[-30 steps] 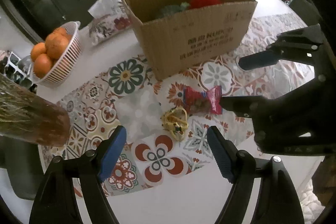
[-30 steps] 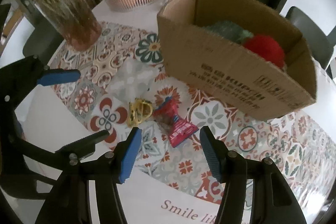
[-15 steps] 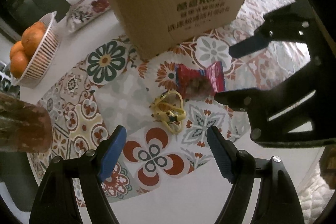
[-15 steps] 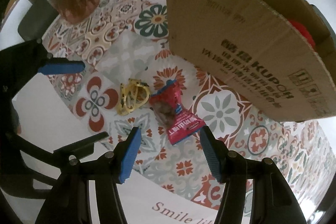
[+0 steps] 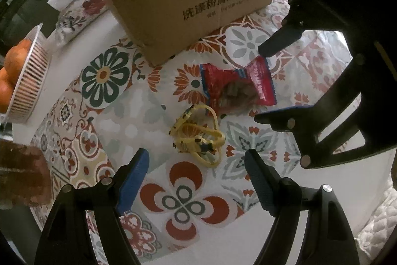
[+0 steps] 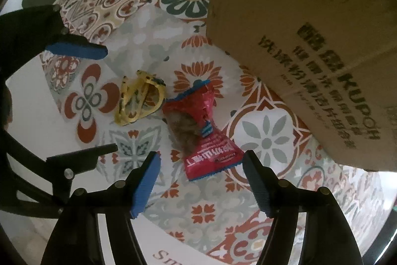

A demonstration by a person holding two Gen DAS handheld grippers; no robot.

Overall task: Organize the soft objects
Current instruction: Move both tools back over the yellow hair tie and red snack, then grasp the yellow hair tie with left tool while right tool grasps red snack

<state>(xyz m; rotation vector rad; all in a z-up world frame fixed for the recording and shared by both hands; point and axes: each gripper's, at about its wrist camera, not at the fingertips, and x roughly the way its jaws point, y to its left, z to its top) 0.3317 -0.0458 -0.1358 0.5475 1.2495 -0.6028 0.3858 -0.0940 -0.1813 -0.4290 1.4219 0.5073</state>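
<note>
My left gripper (image 5: pixel 197 179) is wide open and holds nothing. It hangs low over the table so it can drop onto the yellow bands (image 5: pixel 198 135), which lie just past its tips, in the middle between its fingers.

My right gripper (image 6: pixel 201 179) is wide open too, and empty. The red snack bag (image 6: pixel 199 131) lies right in front of it, with its near end between the two blue fingers (image 6: pixel 145 184). I think I line up this way so each gripper can pinch one soft thing.

The bag is long and pinched at the middle. Its long way points from my right gripper out toward the cardboard box (image 6: pixel 310 24), a little to the left. The box stands just behind both things, ready for them.
</note>
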